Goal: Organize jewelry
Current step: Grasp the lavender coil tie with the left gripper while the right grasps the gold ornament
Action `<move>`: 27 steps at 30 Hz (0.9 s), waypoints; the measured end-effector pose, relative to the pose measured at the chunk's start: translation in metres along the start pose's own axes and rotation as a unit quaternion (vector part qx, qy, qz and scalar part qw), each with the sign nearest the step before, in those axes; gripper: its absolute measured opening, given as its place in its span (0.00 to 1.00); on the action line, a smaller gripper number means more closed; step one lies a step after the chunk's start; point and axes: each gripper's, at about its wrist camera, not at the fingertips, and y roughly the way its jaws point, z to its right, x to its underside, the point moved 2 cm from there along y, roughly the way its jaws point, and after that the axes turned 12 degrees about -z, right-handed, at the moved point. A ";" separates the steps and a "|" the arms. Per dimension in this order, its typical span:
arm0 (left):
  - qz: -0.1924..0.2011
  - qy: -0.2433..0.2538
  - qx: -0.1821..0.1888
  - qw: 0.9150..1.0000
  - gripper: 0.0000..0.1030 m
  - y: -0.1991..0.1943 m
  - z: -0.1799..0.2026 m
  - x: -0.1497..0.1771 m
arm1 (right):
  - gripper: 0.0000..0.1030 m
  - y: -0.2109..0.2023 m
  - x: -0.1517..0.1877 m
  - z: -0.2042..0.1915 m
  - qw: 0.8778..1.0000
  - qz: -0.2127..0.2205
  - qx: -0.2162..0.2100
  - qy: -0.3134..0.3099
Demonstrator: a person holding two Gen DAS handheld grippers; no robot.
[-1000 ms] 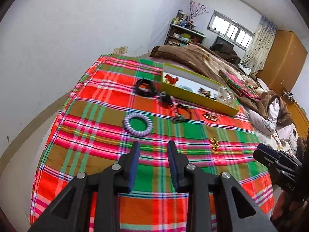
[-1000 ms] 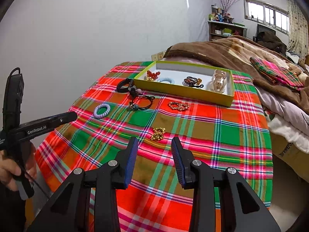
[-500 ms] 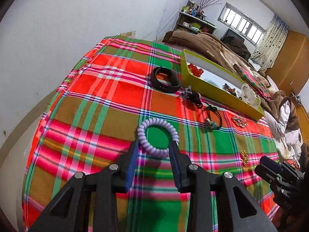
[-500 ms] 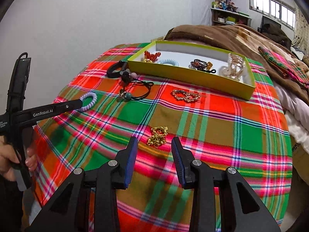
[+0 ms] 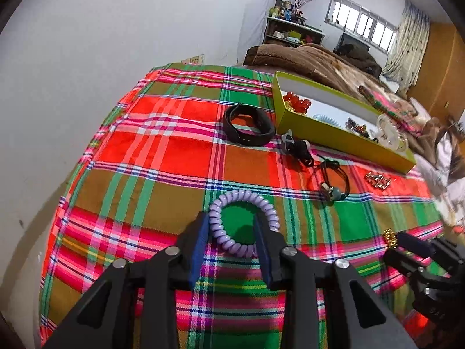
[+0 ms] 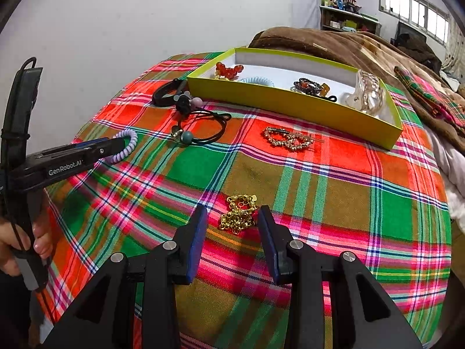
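A purple spiral hair tie (image 5: 243,222) lies on the plaid cloth; it also shows in the right wrist view (image 6: 127,145). My left gripper (image 5: 231,222) is open, with its fingers astride the tie's near part. A gold chain (image 6: 239,213) lies on the cloth, and my right gripper (image 6: 232,214) is open with a finger on each side of it. The yellow-green box (image 6: 293,104) at the back holds red beads (image 6: 228,69), a blue spiral tie, dark beads and a clear clip.
On the cloth lie a black band (image 5: 248,128), a black hair tie with a teal bead (image 6: 200,129), a grey-beaded tie (image 6: 186,101) and a gold hair clip (image 6: 289,139). A white wall stands left. A brown blanket (image 6: 334,43) lies behind the box.
Both grippers have moved forward and down. The left now straddles the purple tie; the right has reached the gold chain. Both stay open.
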 end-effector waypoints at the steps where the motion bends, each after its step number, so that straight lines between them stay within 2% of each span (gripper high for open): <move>1: 0.000 0.002 -0.007 1.000 0.19 0.000 0.000 0.000 | 0.29 0.000 0.001 0.000 1.000 0.001 0.004 0.000; 2: 0.000 0.003 -0.009 1.000 0.15 0.000 0.000 -0.001 | 0.19 0.000 0.000 0.000 1.000 0.001 0.007 0.002; 3: 0.000 0.004 -0.006 1.000 0.11 0.000 0.000 -0.001 | 0.16 0.000 0.001 0.002 1.000 0.001 0.009 0.006; 7: 0.000 0.011 0.001 1.000 0.09 0.000 0.001 -0.001 | 0.14 -0.002 0.002 0.006 1.000 0.001 0.000 0.013; 11: 0.004 0.010 0.018 1.000 0.09 -0.006 0.003 0.005 | 0.04 -0.009 0.003 0.006 1.000 0.008 -0.008 0.013; 16: 0.015 0.014 0.031 0.999 0.09 -0.022 0.008 0.012 | 0.04 -0.013 0.007 0.009 1.000 0.007 -0.021 0.019; 27: 0.037 0.014 0.049 0.998 0.09 -0.049 0.015 0.014 | 0.04 -0.036 0.007 0.012 0.999 0.034 -0.031 0.025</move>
